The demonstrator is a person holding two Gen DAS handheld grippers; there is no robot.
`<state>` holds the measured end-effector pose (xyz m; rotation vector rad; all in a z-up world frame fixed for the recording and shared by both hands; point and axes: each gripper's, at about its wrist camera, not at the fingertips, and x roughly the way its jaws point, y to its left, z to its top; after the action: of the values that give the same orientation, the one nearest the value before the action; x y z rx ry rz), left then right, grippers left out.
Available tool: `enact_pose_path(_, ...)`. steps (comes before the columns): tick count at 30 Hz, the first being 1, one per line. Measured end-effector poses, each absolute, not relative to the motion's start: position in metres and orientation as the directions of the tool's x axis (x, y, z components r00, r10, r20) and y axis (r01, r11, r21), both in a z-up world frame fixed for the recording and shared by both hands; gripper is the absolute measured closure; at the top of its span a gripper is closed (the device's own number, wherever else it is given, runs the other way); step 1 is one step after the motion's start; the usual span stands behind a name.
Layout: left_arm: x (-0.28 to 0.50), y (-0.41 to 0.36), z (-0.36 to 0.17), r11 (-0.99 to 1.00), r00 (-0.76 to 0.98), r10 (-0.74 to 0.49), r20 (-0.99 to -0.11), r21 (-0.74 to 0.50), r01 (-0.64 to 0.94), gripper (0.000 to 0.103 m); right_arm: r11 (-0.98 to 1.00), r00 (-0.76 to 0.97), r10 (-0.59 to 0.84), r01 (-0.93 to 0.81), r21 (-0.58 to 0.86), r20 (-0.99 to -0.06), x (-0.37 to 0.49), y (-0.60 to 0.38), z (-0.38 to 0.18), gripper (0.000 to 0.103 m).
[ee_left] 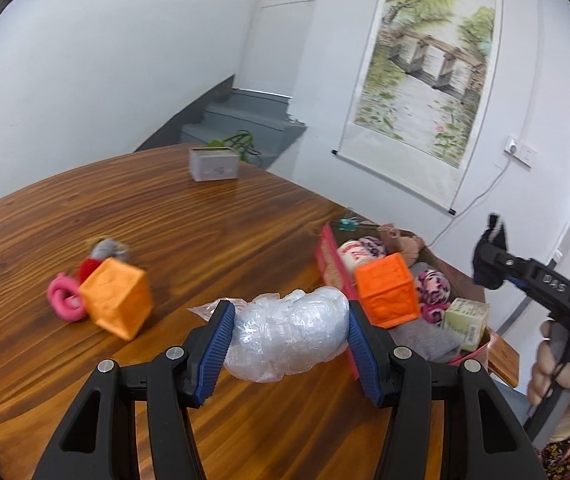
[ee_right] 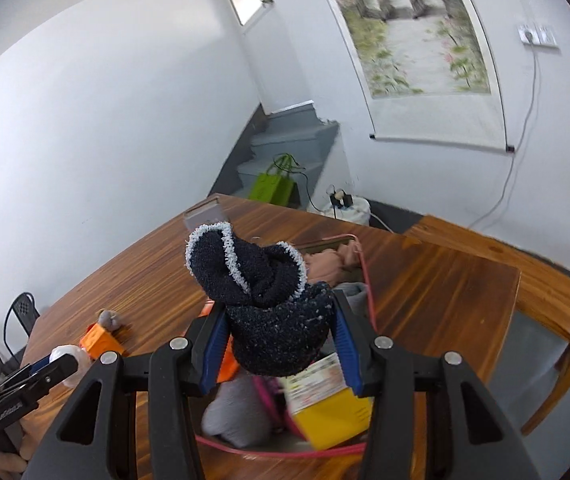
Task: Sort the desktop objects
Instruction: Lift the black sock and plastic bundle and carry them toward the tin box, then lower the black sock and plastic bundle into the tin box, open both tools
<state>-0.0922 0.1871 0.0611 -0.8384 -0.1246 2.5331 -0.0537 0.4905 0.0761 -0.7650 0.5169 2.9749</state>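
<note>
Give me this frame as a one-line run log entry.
left gripper: shut on plastic bag | right gripper: shut on dark sock above pink bin

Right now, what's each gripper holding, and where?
Left gripper: clear plastic bag, pinched across its two ends. Right gripper: dark sock, clamped around its lower bulk.

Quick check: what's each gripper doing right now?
Left gripper: shut on the crumpled plastic bag.
Right gripper: shut on the dark fuzzy sock.

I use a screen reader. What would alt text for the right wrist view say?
The right tongs grip a dark fuzzy sock above a pink-rimmed box of assorted items on a wooden table.
</note>
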Motion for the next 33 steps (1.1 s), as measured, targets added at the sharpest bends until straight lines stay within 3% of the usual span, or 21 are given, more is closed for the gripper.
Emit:
enact_pose_path(16,-0.149,0.296,0.096,-0.773,-0.592,0.615,-0.520,-0.251,-0.583,0.045,-0.965,-0.777,-0.020,-0.149,0.215,-0.629,-0.111,0.513,0.062,0.049)
enact_pose_path(25,-0.186,0.341,0.078,-0.743,-0.507,0.638,-0.579,-0.291,-0.603,0.045,-0.980,-0.762,0.009,-0.137,0.148,-0.647,-0.097,0.513,0.054,0.041)
enact_pose_path(33,-0.194,0.332,0.066,-0.761,-0.501,0.624,-0.600,-0.319,-0.565,0.035,-0.972,-0.785,-0.007,-0.140,0.188,-0.619,-0.091,0.512,0.058,0.039)
